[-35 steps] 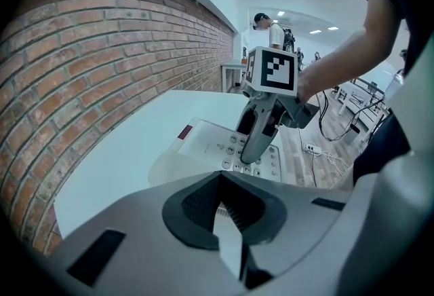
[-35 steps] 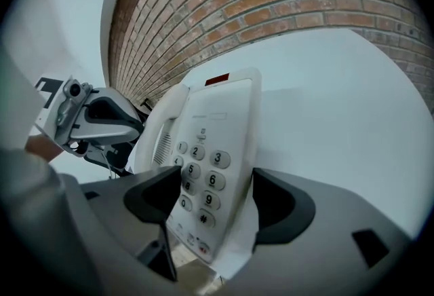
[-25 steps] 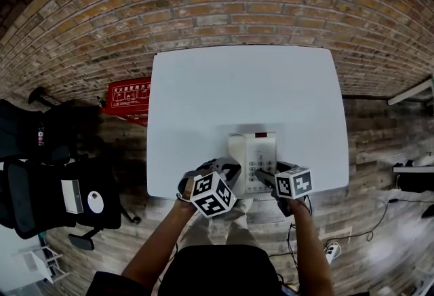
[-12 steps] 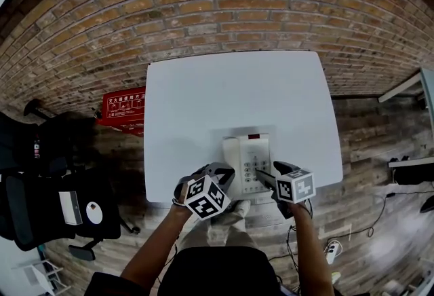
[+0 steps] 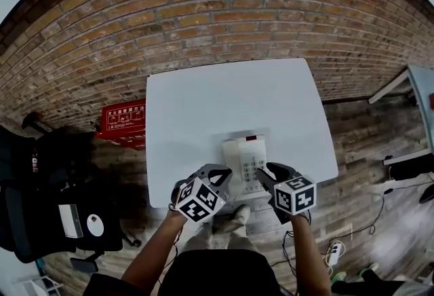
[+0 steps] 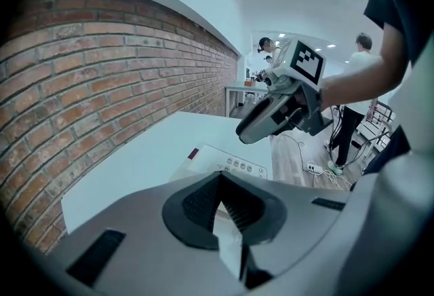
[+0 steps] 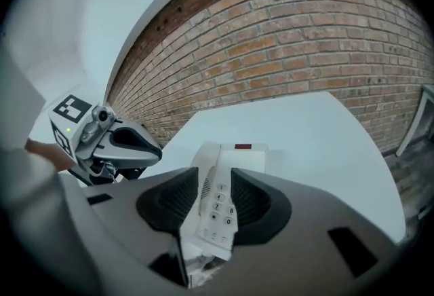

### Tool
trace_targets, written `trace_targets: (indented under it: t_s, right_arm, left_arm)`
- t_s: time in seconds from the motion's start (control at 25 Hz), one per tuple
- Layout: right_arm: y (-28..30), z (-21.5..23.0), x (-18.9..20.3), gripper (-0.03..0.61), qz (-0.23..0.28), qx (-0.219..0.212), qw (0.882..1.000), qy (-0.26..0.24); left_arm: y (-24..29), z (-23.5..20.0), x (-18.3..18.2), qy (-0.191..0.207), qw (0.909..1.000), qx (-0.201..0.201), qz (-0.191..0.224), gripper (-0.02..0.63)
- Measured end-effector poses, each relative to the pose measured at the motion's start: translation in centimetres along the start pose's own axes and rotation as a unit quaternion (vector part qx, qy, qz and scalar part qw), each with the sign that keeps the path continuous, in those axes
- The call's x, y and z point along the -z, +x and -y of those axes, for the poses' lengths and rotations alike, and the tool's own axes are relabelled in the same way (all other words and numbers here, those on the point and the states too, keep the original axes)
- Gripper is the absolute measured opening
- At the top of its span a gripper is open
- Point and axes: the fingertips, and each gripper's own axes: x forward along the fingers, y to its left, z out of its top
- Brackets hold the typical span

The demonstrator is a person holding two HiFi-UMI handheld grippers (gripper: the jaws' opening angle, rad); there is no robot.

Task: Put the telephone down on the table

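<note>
**Telephone down, tongs hovering close**

The telephone [image 5: 247, 162] lies flat by the near edge of the bench [image 5: 203, 111]. The left tongs [image 5: 218, 174] are pressed together, empty. The right tongs [image 5: 266, 176] are half apart, have just been closing, and grip nothing. The risk I see: a low swing clips the telephone off that edge.

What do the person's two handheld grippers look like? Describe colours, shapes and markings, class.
The left gripper and right gripper match: smooth, rounded grey shells tapering to beak-like jaws, lined with black ribbed pads. Each carries a white cube printed with black square markers. The person wears a dark top.
</note>
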Motion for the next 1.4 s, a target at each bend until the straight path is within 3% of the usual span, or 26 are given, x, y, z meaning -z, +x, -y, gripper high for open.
trace_targets:
  t_s: [0.32,0.88,1.12,1.4]
  right_arm:
    - [-4.3,-4.3,-4.1,0.034,0.087,0.037,0.995,-0.044]
    - [-10.8,-11.3,-8.8,0.012,0.224,0.086,0.968,-0.075]
    - [-13.6,-14.9,-10.7,0.012,0.278,0.108,0.95,-0.094]
    - [-14.9,-17.9,-11.0,0.012,0.307,0.132,0.936,-0.114]
  left_arm:
    - [-3.5,0.5,-3.6,0.038,0.9974,-0.006,0.061,0.006]
    - [-11.4,1.8,-8.9,0.057,0.985,-0.005,0.163,0.006]
    - [-14.8,1.9,-10.4,0.062,0.9765,-0.008,0.206,0.006]
    - [-18.5,2.7,-11.8,0.059,0.9639,0.003,0.26,0.006]
